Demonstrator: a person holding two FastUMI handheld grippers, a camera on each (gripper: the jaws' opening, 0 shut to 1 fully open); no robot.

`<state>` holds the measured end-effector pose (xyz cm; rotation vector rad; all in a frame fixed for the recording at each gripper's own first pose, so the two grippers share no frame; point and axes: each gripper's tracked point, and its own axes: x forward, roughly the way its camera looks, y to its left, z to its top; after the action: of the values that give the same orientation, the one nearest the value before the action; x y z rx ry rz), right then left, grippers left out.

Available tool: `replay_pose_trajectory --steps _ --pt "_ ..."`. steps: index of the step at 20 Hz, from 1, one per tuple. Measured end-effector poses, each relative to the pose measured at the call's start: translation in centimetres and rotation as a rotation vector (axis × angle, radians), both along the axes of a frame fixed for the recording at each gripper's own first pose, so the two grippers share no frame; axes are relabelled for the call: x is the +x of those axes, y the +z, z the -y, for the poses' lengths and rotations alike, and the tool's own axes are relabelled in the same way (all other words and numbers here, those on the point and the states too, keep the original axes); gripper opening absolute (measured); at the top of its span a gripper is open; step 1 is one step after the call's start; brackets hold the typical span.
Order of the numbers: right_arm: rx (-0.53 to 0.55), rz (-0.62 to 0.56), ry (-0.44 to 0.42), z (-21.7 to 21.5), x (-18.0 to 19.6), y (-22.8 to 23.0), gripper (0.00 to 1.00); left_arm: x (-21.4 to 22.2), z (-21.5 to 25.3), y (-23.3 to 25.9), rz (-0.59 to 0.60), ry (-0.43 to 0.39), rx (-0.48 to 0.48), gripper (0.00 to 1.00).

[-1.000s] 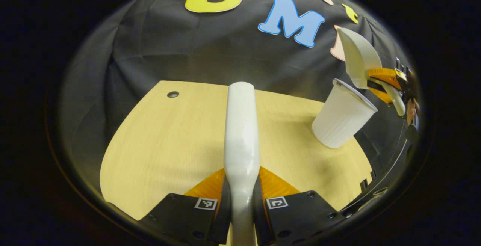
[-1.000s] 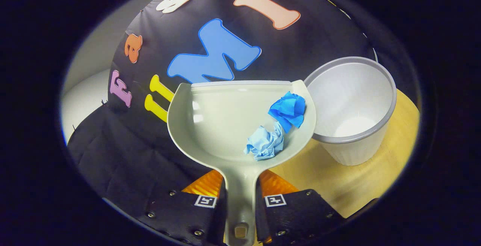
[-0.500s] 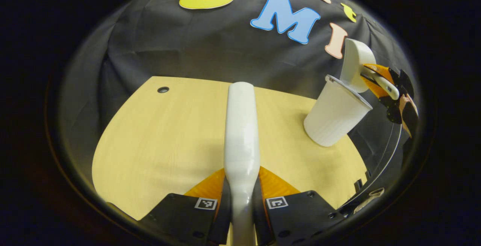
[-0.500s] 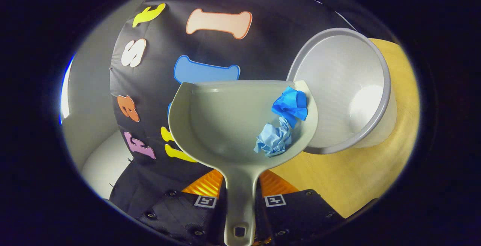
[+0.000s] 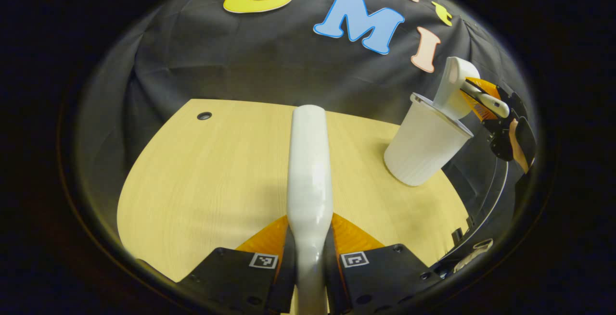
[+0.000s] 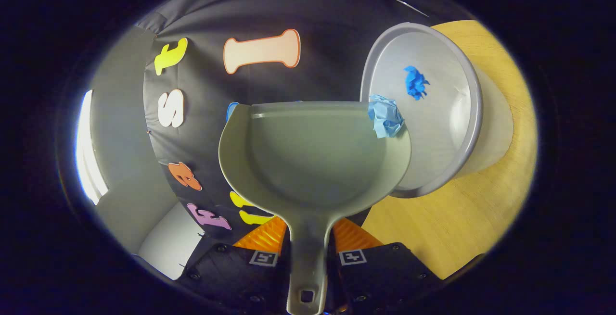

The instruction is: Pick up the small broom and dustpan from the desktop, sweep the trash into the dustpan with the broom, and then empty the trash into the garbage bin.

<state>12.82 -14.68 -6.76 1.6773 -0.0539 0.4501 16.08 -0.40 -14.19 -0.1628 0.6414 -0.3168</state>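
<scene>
Tipping toward the garbage bin (image 6: 447, 113) in the right gripper view, with the dustpan (image 6: 313, 156) held by its handle, long axis running straight ahead from the right gripper (image 6: 308, 257), open front edge pointing away and the pan's right front corner over the bin's gray rim. Clamped on the handle from both sides, both fingers of that gripper pressing it. Perched at that right front corner, half over the rim: a crumpled light blue paper ball (image 6: 386, 119). Lying inside the white bin against its inner wall: a darker blue paper scrap (image 6: 415, 82). Standing on the pale wooden desktop (image 6: 462, 219), close to its edge, mouth facing the camera. Seen from the left gripper view: same bin (image 5: 423, 144) upright at the desktop's (image 5: 207, 175) far right side, dustpan (image 5: 455, 86) tilted steeply above it, front lip dipping into the mouth, handle angled up and right into the other gripper (image 5: 486, 103) and the hand (image 5: 517, 144) behind it. Pinched between the fingers of the left gripper (image 5: 310, 257): the broom (image 5: 309, 170), only its white handle visible, long axis straight ahead and upward from the fingers, rounded end pointing toward the black cloth wall (image 5: 240, 60), held above the desktop, well apart from the bin.
</scene>
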Motion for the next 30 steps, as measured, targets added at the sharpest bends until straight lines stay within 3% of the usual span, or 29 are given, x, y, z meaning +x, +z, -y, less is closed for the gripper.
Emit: replay_pose_trajectory --steps 5,10,20,30 --pt "-0.024 0.006 0.009 -0.2 0.1 0.2 0.31 -0.5 0.0 0.4 0.007 0.009 -0.001 0.31" --pt "-0.142 -0.002 0.01 -1.5 0.4 0.0 0.32 -1.0 -0.1 0.3 0.012 0.02 -0.005 0.33" --pt "-0.581 -0.002 0.01 -6.9 0.0 -0.5 0.31 -1.1 -2.1 -0.1 0.014 0.061 -0.017 0.31" --pt "-1.01 -0.102 0.023 -13.2 -1.4 -6.9 0.31 -0.9 -5.6 -2.2 -0.008 0.114 0.005 0.34"
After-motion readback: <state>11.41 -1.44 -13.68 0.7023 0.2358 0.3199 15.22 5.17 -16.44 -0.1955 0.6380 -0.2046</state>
